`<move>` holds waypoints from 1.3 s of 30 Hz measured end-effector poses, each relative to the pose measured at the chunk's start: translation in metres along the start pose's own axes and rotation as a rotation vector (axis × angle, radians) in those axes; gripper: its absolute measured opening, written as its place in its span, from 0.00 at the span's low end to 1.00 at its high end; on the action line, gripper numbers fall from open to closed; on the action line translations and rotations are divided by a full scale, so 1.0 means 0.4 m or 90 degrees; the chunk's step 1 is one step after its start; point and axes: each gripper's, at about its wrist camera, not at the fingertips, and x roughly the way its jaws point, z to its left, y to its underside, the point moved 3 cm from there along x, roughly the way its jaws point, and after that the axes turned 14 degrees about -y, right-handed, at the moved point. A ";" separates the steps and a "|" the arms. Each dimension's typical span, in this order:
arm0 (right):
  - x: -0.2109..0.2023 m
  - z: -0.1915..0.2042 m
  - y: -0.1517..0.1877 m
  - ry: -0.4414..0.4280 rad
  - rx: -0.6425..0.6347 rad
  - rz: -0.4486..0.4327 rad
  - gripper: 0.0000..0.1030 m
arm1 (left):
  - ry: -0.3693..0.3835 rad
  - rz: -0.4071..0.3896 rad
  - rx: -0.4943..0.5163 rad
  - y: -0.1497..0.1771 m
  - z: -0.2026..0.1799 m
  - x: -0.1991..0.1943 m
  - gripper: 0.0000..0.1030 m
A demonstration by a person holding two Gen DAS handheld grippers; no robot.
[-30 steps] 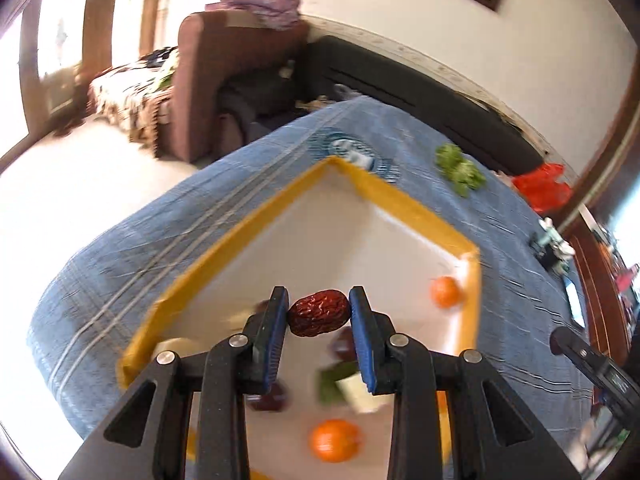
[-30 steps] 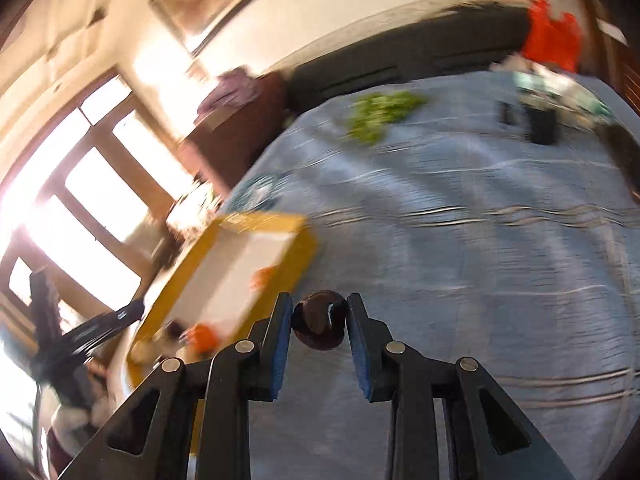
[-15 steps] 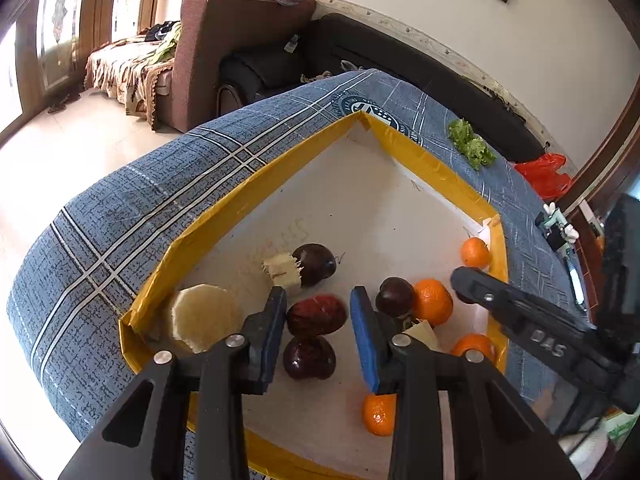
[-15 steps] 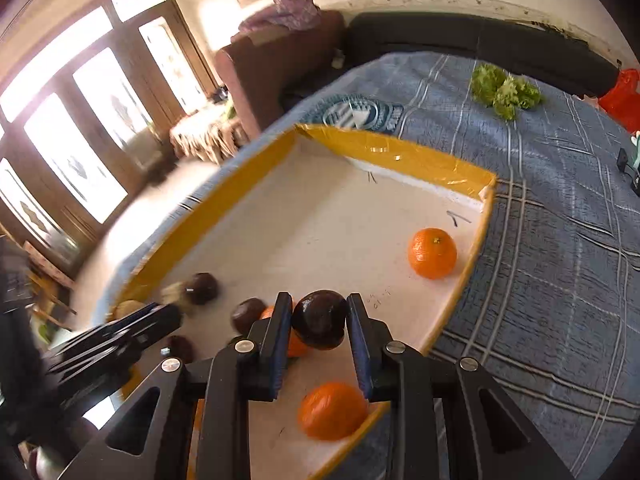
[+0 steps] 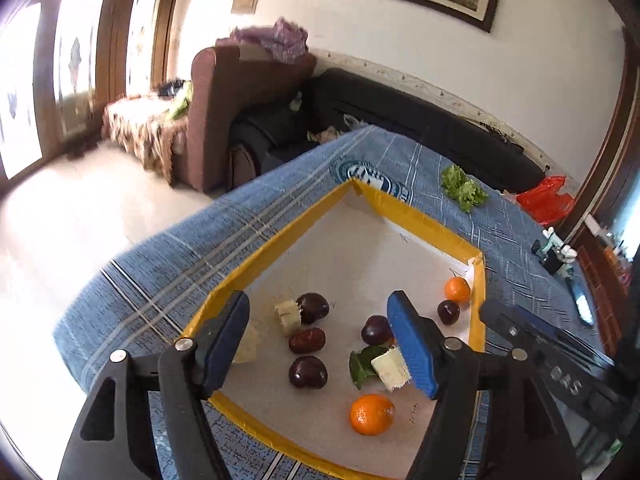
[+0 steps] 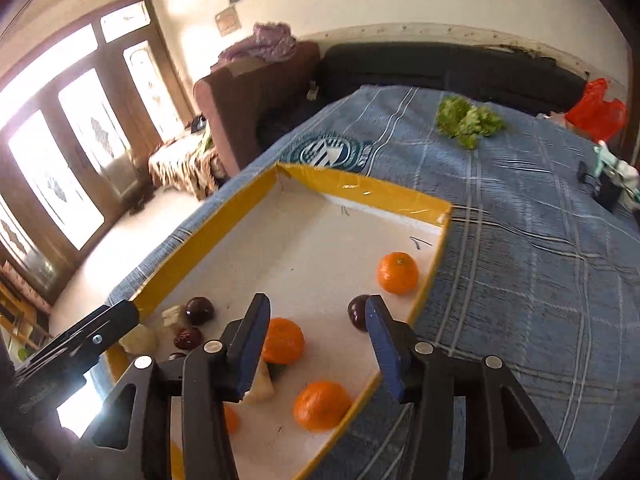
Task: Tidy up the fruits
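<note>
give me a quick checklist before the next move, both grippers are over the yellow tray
1. Left gripper empty, jaws opening: ok.
2. Red date lying on the tray floor, clear of the pads: ok.
3. Right gripper empty, jaws opening: ok.
4. Dark plum resting in the tray beside the right-hand pad, whether touching it: cannot tell.
5. Tray flat on the blue cloth: ok.
6. Fruit left outside the tray: cannot tell.

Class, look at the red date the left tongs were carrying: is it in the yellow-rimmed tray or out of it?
In. The red date lies on the tray floor, free of the opening left tongs.
</note>
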 end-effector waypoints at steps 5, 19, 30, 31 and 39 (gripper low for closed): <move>-0.086 -0.006 0.070 0.042 0.012 -0.052 0.65 | -0.040 -0.109 0.043 0.002 -0.051 -0.130 0.80; -0.282 -0.015 0.147 0.114 0.018 -0.116 0.73 | -0.083 -0.198 0.060 0.048 -0.114 -0.350 1.00; -0.312 0.047 0.180 0.140 -0.051 -0.132 0.82 | -0.067 -0.187 0.057 0.074 -0.099 -0.382 1.00; -0.310 0.046 0.183 0.140 -0.050 -0.129 0.83 | -0.066 -0.185 0.055 0.076 -0.097 -0.380 1.00; -0.302 0.031 0.211 0.146 -0.038 -0.121 0.83 | -0.049 -0.139 0.063 0.097 -0.102 -0.338 1.00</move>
